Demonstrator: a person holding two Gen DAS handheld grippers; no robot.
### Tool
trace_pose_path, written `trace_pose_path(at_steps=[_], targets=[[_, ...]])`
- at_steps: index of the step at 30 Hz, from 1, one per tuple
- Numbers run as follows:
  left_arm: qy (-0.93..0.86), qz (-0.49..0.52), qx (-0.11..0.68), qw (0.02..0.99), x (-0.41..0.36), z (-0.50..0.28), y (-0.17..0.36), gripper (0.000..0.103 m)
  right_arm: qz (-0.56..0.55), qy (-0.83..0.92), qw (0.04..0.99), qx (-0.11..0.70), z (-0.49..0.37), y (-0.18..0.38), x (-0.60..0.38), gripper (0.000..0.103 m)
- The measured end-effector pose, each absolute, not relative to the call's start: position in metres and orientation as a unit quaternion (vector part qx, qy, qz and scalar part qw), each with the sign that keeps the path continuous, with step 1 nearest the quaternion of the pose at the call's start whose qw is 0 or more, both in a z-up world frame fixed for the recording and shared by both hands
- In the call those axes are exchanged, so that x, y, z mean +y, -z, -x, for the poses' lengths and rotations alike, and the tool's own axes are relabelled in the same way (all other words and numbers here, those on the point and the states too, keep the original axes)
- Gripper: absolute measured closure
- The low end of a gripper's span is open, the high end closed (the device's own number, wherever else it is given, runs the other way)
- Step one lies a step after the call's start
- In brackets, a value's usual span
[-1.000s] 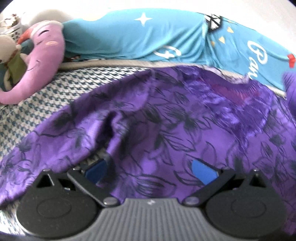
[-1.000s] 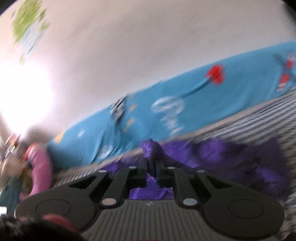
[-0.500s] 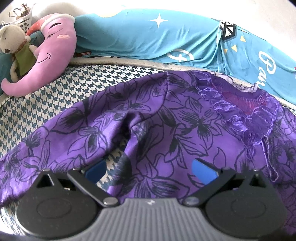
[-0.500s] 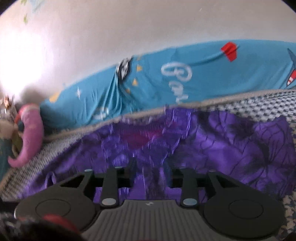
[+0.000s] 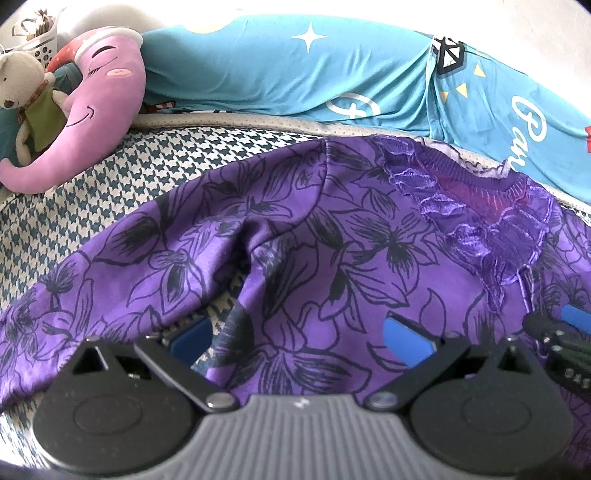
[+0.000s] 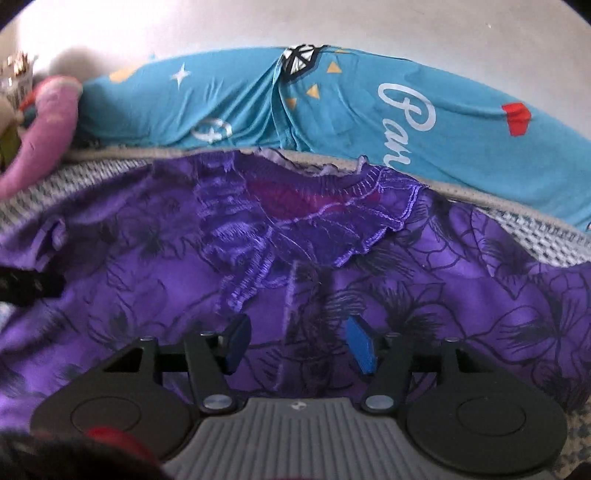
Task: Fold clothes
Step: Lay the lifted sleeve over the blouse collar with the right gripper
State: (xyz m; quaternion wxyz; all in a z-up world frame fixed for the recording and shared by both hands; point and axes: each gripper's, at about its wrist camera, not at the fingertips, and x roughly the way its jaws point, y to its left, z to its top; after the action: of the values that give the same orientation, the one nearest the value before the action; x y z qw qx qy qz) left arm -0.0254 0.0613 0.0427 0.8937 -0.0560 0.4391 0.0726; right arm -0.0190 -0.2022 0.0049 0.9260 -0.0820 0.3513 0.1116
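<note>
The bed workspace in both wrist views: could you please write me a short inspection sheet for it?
Surface: houndstooth-patterned bed cover, partly covered.
Job's things: purple floral-print garment with lace neckline, spread out with the neckline toward the wall, creased near its middle, not folded.
Clutter: pink crescent-shaped plush pillow; cream teddy bear in green top; white perforated basket.
Grippers: left gripper and right gripper both over the garment, jaws open, holding nothing.
Cables: nothing seen.
Surroundings: teal printed bedding along a pale wall.
</note>
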Motion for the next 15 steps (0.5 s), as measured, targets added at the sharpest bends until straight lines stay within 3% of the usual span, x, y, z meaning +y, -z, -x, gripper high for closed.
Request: trace_pose_path(at_steps=[5, 7, 15], targets=[[-0.072, 0.056, 0.441, 0.893, 0.06, 0.024, -0.042, 0.0, 0.073, -0.091, 0.928, 0.352, 0.012, 0.005, -0.207, 0.063], [-0.073, 0.055, 0.44, 0.893, 0.06, 0.023, -0.042, 0.0, 0.072, -0.101, 0.93, 0.347, 0.012, 0.004, -0.208, 0.078], [-0.072, 0.062, 0.436, 0.895, 0.064, 0.024, -0.046, 0.0, 0.003, -0.096, 0.939, 0.331, 0.008, -0.015, -0.213, 0.092]])
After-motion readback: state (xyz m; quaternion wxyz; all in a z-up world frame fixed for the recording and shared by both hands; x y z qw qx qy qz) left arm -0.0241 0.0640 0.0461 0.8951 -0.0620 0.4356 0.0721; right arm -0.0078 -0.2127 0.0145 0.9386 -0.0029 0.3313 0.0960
